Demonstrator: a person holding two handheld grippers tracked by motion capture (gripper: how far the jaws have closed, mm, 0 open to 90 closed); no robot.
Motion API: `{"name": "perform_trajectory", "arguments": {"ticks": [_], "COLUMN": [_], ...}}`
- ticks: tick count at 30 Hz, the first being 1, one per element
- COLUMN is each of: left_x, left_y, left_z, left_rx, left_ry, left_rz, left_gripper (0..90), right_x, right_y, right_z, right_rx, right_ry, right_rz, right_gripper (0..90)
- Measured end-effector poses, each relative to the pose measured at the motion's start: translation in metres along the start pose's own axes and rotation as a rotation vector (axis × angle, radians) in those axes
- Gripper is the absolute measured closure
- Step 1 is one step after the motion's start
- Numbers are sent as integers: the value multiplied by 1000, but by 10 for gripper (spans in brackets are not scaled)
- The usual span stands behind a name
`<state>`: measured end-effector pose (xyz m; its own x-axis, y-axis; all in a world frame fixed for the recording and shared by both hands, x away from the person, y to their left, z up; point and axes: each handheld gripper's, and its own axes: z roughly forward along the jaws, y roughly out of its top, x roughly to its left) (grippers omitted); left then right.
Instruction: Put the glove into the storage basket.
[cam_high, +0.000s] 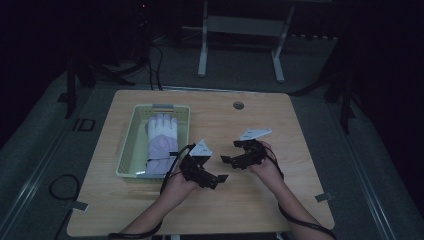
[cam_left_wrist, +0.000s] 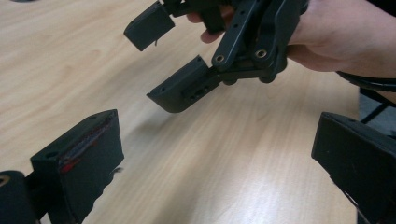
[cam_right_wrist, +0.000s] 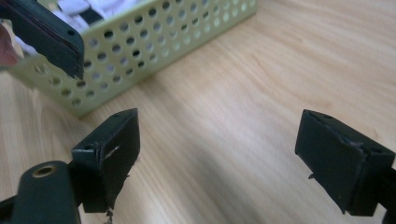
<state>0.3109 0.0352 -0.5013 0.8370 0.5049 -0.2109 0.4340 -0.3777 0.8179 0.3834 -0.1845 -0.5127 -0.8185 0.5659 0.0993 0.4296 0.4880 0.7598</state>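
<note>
**Glove rests in the basket while both tongs wait open**

Far on the left side of the light wooden table (cam_high: 260, 200) sits a pale green plastic basket with round holes in its walls (cam_high: 129, 145). Inside it lies a white and light purple glove (cam_high: 161, 142). The glove is stretched out long, and its long side runs from the near end of the basket to the far end. Its fingers point away from the person, toward the far edge of the table. Its cuff, with a dark strap, is at the near end.

Just to the right of the basket is the left black two-jaw tong (cam_high: 221, 178), held in the person's left hand (cam_high: 179, 187). Its jaws are spread wide apart with nothing between them. It hangs over bare wood, close to the near right corner of the basket. The glove is to its left and a little farther away.

Next comes the right black two-jaw tong (cam_high: 227, 152), held in the right hand (cam_high: 269, 169). Its jaws are spread wide too and hold nothing. It points left, toward the basket. The two tongs are near each other but do not touch.

In the right gripper view, the holed wall of the basket stands up at the top left, past the open jaws.
</note>
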Motion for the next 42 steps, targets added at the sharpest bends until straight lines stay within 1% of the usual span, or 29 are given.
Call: {"name": "perform_trajectory", "arguments": {"ticks": [3,5,6,8,11,13,14,17,19,21,23,26,30,33,34,36,39,42], "left_x": [-4,-7,-9,-12,-16,-18,-20,-23,-26,-28,-29,-30,-31,-31,-31,-32,-33,-34], "left_y": [-3,-6,-7,-9,-13,-15,-16,-19,-21,-23,-25,-28,-33,-36,-36,-38,-39,-40], "left_z": [7,14,17,23,31,37,40,47,52,56,60,63,67,69,69,69,70,72], "left_rx": [0,9,17,24,35,35,29,52,66,71,79,62,57,45,34,8,11,12], "left_ry": [-16,-21,-26,-28,-52,-68,-87,-97,-105,-113,-120,-148,-149,-160,-173,-183,-175,-171], "left_rz": [8,21,35,46,52,63,74,96,95,95,94,80,76,68,67,71,83,77], "left_gripper": [22,22,22,22,22,22,22,22,22,22,22,22,22,22,22,22,22,22], "right_x": [-1,-2,-3,-4,-7,-7,-7,-9,-11,-11,-11,-13,-15,-17,-17,-18,-18,-20], "right_y": [-11,-18,-20,-27,-37,-45,-47,-55,-61,-65,-68,-74,-83,-92,-95,-100,-106,-111], "right_z": [-3,-5,-6,-9,-12,-14,-14,-18,-21,-24,-27,-31,-39,-44,-46,-51,-58,-63], "right_rx": [8,9,8,4,-3,-3,0,-15,-34,-41,-38,-33,-24,-21,-19,-22,-26,-43], "right_ry": [-4,-3,-2,0,3,1,0,-1,5,11,0,-21,-46,-47,-49,-52,-62,-70], "right_rz": [-17,-17,-13,-8,2,-12,-11,-3,1,0,-7,-15,-22,-5,-2,-1,-4,7], "right_gripper": [140,139,139,139,139,139,139,140,140,139,140,140,139,140,140,140,139,139]}}
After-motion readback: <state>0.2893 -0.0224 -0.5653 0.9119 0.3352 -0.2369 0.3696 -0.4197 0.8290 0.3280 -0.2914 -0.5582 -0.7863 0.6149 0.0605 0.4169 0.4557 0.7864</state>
